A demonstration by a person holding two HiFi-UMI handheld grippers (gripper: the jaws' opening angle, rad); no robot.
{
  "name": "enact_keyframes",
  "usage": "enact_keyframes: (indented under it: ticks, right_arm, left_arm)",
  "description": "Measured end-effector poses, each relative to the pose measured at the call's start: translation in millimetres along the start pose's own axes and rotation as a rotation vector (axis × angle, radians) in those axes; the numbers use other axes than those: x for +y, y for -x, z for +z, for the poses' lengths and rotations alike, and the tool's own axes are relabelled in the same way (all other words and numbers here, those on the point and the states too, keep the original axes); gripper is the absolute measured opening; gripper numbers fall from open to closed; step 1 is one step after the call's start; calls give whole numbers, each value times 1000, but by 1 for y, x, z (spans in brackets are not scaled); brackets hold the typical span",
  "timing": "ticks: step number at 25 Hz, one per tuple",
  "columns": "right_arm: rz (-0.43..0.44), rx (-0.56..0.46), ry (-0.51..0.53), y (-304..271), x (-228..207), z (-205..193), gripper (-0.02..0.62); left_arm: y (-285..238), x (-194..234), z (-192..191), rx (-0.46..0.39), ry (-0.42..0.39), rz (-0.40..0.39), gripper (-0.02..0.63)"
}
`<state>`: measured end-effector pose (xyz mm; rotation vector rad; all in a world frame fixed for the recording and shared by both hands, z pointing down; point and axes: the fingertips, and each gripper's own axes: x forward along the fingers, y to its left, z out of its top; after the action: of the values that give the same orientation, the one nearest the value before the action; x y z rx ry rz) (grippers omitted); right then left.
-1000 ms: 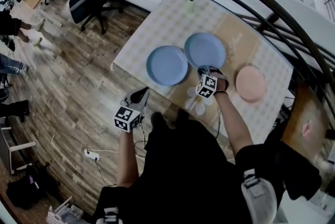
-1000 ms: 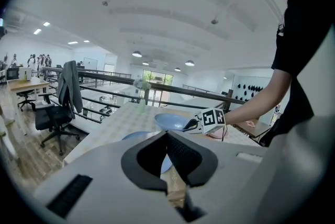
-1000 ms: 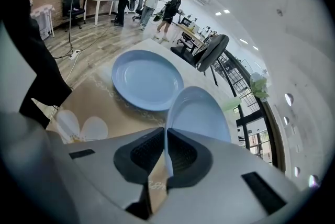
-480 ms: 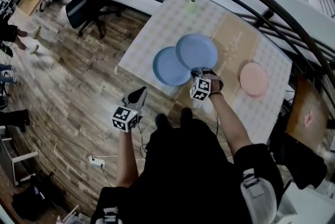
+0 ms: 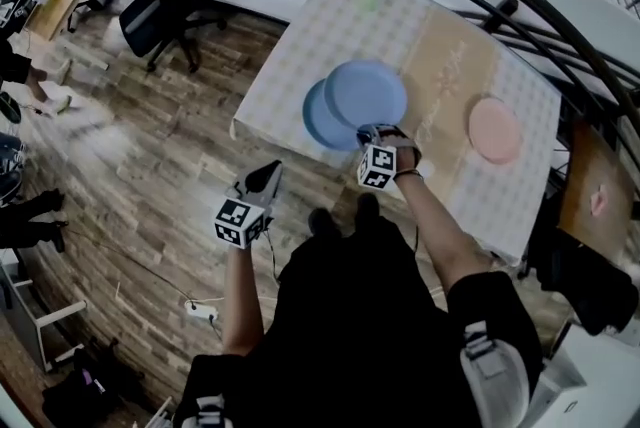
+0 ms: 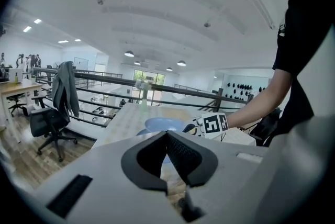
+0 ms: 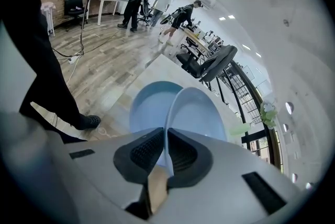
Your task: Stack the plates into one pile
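Right gripper view: the right tool (image 7: 166, 150) could let the blue plate (image 7: 198, 115) slip, since it pinches only the thin rim and its narrow jaws have just eased slightly apart. The plate hangs over the second blue plate (image 7: 148, 107) on the bench (image 5: 440, 56). The left tool (image 6: 167, 155) is closed and empty.

Black short-sleeved top (image 5: 360, 316); left gripper (image 5: 265, 178), right gripper (image 5: 375, 132) grey, black ribbed pads (image 6: 183, 157), black-white marker cubes (image 5: 240, 222).
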<state>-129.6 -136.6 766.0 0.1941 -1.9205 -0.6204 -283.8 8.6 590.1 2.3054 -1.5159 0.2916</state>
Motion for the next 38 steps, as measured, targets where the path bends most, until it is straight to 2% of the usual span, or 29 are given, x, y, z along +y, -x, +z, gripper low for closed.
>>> enact_keyframes:
  ticks: [10,18,31,38]
  right_arm:
    - [18,5,7,-10,43,28,25]
    - [48,5,-7,-24,56,45,23]
    - [138,73,-15,-50,72,36,20]
    - [152,55,-37,-46,73,36,60]
  left_arm:
    - [22,9,-13,24,-27,-30,0]
    - [39,19,-20,33,-30,-21,0]
    - [41,21,-23,36,-29,-19,0]
    - [38,20,-22,34,-36,-32,0]
